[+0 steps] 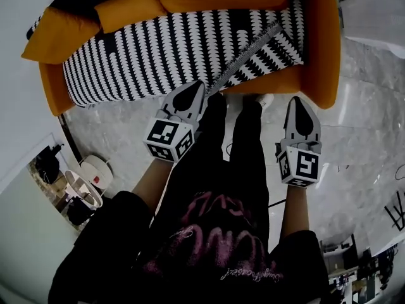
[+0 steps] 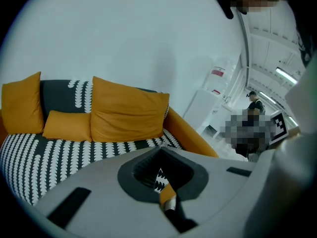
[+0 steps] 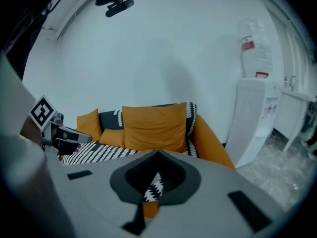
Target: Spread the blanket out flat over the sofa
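Observation:
A black-and-white patterned blanket (image 1: 171, 49) lies over the seat of an orange sofa (image 1: 316, 56), with a grey fringed edge (image 1: 247, 52) running diagonally across its right part. Orange cushions (image 1: 126, 8) rest on it at the back. My left gripper (image 1: 196, 87) is shut and holds nothing, its tip just over the sofa's front edge. My right gripper (image 1: 299, 101), also shut and holding nothing, hovers above the floor in front of the sofa's right arm. The left gripper view shows the blanket (image 2: 39, 157) and cushions (image 2: 126, 115) beyond the left gripper (image 2: 161, 150). The right gripper (image 3: 158, 155) faces the same sofa (image 3: 213, 143).
My legs in dark trousers (image 1: 234, 138) stand against the sofa front on a pale marble floor (image 1: 361, 106). A small round table with items (image 1: 82, 189) is at the lower left. A white water dispenser (image 3: 255, 118) stands right of the sofa. A person (image 2: 256, 103) is far off.

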Demonstrator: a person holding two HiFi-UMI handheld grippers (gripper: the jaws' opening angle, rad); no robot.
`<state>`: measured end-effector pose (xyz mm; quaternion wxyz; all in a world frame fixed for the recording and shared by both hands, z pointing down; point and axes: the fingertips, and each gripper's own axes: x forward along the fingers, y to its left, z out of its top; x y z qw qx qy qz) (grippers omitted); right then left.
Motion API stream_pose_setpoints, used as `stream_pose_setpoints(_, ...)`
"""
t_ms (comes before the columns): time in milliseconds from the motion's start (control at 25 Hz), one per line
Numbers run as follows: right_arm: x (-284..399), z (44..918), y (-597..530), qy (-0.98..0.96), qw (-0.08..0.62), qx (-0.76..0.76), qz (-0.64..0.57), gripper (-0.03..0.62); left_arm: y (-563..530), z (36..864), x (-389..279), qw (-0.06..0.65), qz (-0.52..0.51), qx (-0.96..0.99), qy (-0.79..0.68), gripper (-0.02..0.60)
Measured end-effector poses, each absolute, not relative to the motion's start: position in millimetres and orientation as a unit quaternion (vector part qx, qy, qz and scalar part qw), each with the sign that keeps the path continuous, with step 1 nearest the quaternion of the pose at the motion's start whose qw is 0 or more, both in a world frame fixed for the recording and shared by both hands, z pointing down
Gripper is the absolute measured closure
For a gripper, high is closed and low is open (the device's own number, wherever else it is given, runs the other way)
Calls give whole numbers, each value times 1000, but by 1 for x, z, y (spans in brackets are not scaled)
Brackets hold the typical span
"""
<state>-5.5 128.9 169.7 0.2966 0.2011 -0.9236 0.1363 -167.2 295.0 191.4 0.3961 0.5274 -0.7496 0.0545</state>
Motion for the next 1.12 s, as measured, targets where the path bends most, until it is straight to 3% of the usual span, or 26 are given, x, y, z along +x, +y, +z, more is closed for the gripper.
stream_pose_setpoints(600,22,314,111,-917,318,182,157,574,285,325,-127,431,60,497,-751,572)
stream_pose_setpoints(1120,33,301,101,-915,324,187,153,574,239,337,-140,426,83,528,-730,569)
